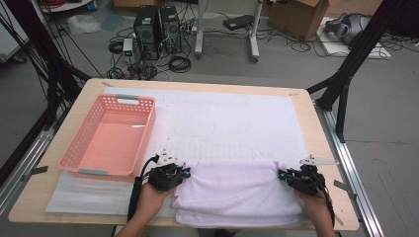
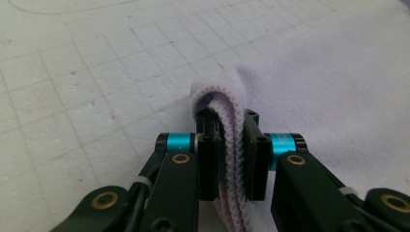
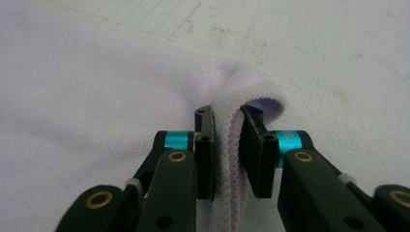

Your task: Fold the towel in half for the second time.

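Gripping soft, light, floppy towel [image 1: 237,192] corners: left tool [image 2: 232,159] and right tool [image 3: 232,159] both pinching folded hems, likely sagging between.

The right tool [image 3: 227,154] is pinching a doubled edge of the pale lilac towel [image 3: 96,111] between its black jaws; the towel is lying on the white gridded mat [image 3: 314,53].
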{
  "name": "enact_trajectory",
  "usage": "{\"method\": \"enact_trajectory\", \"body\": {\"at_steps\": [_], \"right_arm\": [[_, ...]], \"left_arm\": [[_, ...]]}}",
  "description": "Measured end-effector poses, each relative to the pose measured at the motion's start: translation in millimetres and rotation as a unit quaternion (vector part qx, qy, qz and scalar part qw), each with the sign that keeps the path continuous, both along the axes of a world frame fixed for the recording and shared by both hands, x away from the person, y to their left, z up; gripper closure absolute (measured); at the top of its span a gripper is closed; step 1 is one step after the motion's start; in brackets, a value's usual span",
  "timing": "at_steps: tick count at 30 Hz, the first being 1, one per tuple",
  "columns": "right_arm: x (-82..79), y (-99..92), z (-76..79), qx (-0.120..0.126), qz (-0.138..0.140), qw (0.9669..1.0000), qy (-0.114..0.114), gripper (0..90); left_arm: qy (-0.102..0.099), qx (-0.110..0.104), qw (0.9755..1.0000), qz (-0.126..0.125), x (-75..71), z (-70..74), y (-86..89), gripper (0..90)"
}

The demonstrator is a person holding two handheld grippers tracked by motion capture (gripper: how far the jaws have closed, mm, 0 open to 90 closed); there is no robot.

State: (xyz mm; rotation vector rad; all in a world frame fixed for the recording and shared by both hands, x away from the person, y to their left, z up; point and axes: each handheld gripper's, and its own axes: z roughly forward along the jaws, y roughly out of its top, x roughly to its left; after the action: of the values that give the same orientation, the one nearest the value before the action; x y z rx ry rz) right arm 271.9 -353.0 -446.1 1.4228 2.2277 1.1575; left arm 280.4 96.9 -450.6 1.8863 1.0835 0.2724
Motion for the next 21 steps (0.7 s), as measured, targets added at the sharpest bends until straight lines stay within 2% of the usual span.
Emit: {"method": "enact_trajectory", "body": {"at_steps": [2, 5, 6, 7, 10, 12, 15, 21], "right_arm": [[0.2, -4.0, 0.0, 0.014, -0.005, 0.9999, -0.005, 79.6], [0.7, -6.3, 5.6, 0.024, -0.019, 0.999, -0.032, 80.0], [0.7, -6.3, 5.6, 0.024, -0.019, 0.999, -0.032, 80.0], [2.9, -5.0, 11.6, 0.025, -0.032, 0.9977, -0.054, 80.0], [8.4, -3.5, 14.3, 0.018, -0.043, 0.9966, -0.068, 80.0], [15.3, -2.6, 15.0, 0.008, -0.047, 0.996, -0.075, 79.9], [31.1, 0.7, 17.4, 0.001, -0.058, 0.9949, -0.082, 80.0], [62.8, 6.2, 20.9, -0.001, -0.083, 0.9928, -0.086, 79.8]], "left_arm": [[-0.007, -0.007, 0.9999, 0.005, 2.1, 3.3, 1.8, 80.8], [-0.013, -0.014, 0.9998, 0.007, 5.6, 7.4, 2.4, 80.9], [-0.016, -0.019, 0.9996, 0.011, 9.8, 10.6, 2.6, 80.9], [-0.021, -0.029, 0.9992, 0.02, 17.8, 14.3, 3.1, 80.9], [-0.029, -0.036, 0.9983, 0.036, 34.4, 17.8, 1.4, 80.9], [-0.026, -0.026, 0.9986, 0.038, 43.7, 20.1, -0.7, 80.9], [-0.033, -0.015, 0.9982, 0.047, 58.2, 24.8, -4.3, 80.9], [-0.038, -0.013, 0.9969, 0.068, 84.2, 28.3, -6.9, 80.8]]}}
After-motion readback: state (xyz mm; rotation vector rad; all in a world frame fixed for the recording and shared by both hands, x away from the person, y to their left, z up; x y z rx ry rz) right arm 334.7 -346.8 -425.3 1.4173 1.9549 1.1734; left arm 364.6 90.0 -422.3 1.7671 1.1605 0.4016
